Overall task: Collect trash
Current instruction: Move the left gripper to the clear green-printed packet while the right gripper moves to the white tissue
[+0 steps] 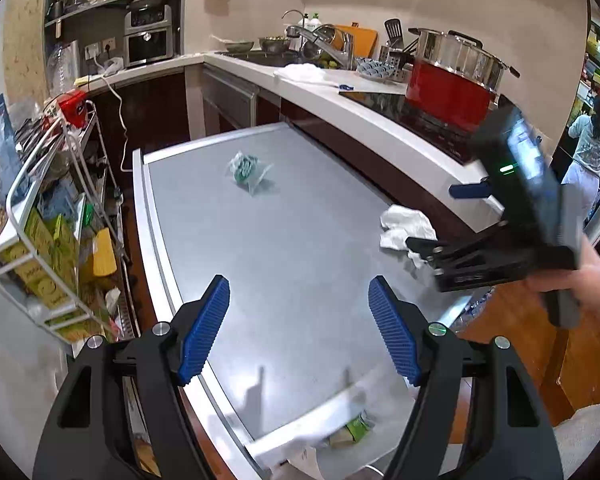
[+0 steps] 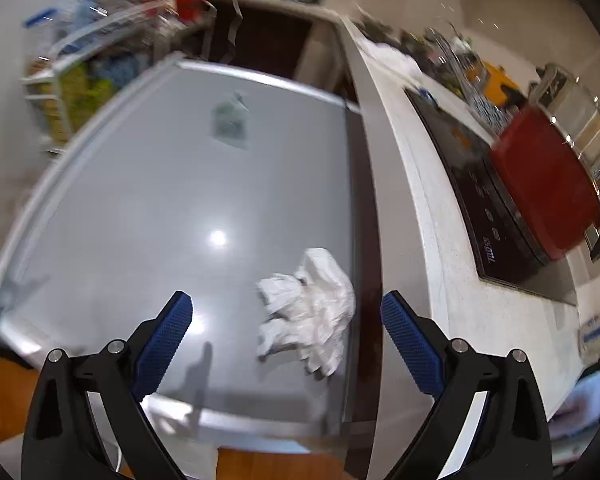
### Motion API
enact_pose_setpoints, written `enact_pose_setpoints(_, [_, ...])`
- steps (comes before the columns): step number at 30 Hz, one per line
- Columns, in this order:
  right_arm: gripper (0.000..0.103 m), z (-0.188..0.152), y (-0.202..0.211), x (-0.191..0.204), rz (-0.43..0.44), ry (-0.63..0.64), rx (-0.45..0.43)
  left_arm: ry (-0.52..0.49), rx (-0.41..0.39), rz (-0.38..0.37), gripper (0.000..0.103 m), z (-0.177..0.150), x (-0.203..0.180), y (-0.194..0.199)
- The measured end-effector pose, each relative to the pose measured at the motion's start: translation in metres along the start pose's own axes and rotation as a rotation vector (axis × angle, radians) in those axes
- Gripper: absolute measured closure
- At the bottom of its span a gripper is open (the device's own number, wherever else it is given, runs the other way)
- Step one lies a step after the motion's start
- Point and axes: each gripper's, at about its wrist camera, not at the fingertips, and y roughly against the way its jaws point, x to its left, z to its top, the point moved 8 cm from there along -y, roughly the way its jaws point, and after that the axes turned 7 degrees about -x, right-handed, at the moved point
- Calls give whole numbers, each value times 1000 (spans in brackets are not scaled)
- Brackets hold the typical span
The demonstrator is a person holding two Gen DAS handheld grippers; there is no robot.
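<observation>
Right tool (image 2: pixel 286 338) wide, empty, nearest the tissue (image 2: pixel 312 312) just ahead; wrapper (image 1: pixel 246 170) lies far across desk (image 1: pixel 300 280); left tool (image 1: pixel 299 330) open, empty.

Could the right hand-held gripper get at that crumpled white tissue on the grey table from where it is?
Probably yes: the right hand-held gripper is open above the crumpled white tissue, with nothing between them on the grey table.

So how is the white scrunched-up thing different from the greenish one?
The white crumpled tissue is plain white paper; the green-printed wrapper looks like see-through plastic. The tissue lies near the table's counter-side edge, the wrapper further off, mid-table. Both are crumpled and lying loose, neither held.
</observation>
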Motion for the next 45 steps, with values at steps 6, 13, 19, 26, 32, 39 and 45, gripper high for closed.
enact_pose_setpoints(6, [12, -4, -29, 3, -97, 55, 83, -30, 24, -32, 31, 5, 5, -17])
enact_pose_setpoints(13, [10, 5, -25, 38, 233, -162, 132, -75, 40, -60, 31, 25, 24, -47])
enact_pose_setpoints(19, [12, 33, 9, 44, 318, -194, -1, -119, 73, -56, 31, 49, 53, -94])
enact_pose_setpoints(26, [7, 30, 23, 5, -4, -96, 5, -91, 115, 7, 18, 104, 71, -192])
enact_pose_setpoints(32, [7, -1, 1, 8, -76, -116, 112, 65, 200, 70, 18, 108, 80, -254])
enact_pose_setpoints(39, [7, -25, -40, 20, -11, -238, 226, 101, 266, 83, 18, 86, 89, -281])
enact_pose_setpoints(45, [7, -17, -34, 54, 142, -218, 155, 80, 269, 0, 18, 75, 87, -279])
